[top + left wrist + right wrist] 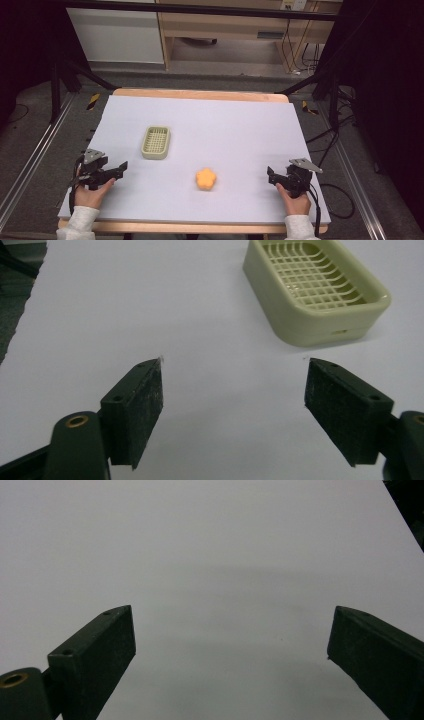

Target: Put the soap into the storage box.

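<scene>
Both hands parked at near edge, ready. Left gripper (121,166) jaws spread, empty, near cream basket (156,142). Right gripper (270,175) spread, empty. Orange flower sponge (206,179) lies right of basket, nearer person, between grippers, free for pickup.

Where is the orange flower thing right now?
In the high view the orange flower-shaped piece lies on the white table, near the front, between both tongs and right of the cream basket.

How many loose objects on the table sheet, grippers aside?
2. A pale green soap dish sits left of centre, ahead of the left gripper. An orange flower-shaped piece lies nearer the person, between the two grippers, left of the right gripper. Nothing looks hidden.
</scene>
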Tool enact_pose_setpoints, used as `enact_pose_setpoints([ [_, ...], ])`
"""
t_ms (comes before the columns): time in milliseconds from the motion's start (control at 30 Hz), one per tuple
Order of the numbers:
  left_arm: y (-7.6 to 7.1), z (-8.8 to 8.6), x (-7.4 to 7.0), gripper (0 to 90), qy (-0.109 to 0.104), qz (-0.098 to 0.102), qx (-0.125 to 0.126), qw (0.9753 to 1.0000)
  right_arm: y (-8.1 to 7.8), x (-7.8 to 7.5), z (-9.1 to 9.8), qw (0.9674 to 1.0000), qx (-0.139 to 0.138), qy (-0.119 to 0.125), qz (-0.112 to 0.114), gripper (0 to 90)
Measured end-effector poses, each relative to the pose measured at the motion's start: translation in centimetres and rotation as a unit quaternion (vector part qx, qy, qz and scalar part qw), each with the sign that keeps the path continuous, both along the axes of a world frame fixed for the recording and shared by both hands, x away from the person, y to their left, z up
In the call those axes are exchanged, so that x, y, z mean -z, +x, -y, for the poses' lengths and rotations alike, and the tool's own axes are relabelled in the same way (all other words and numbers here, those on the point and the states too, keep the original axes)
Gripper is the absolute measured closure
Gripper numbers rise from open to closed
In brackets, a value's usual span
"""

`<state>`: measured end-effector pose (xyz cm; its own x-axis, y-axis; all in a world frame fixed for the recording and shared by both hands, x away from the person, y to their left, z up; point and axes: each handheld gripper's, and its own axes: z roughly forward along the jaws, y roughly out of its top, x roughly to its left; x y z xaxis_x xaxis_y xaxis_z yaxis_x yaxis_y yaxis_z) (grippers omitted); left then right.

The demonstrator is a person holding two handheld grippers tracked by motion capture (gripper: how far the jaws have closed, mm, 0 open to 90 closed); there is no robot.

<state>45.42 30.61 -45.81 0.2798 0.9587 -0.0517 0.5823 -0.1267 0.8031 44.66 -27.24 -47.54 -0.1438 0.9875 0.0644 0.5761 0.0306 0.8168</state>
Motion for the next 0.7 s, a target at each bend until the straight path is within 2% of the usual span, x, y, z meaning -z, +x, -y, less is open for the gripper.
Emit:
enact_pose_setpoints([
  [267,-0.4,1.5,-0.8,26.1,-0.007,0.007,0.024,0.9997,-0.1,0.0,-0.1,1.0000,0.000,-0.007,0.002,5.6],
  [300,-0.5,1.8,-0.9,26.6,-0.008,0.008,0.033,0.9994,-0.1,0.0,-0.1,1.0000,0.001,-0.006,0.002,5.6],
  [700,-1.0,4.0,-1.4,29.7,0.001,0.009,0.066,0.9978,0.0,0.1,-0.1,0.9999,0.000,-0.013,0.002,5.6],
])
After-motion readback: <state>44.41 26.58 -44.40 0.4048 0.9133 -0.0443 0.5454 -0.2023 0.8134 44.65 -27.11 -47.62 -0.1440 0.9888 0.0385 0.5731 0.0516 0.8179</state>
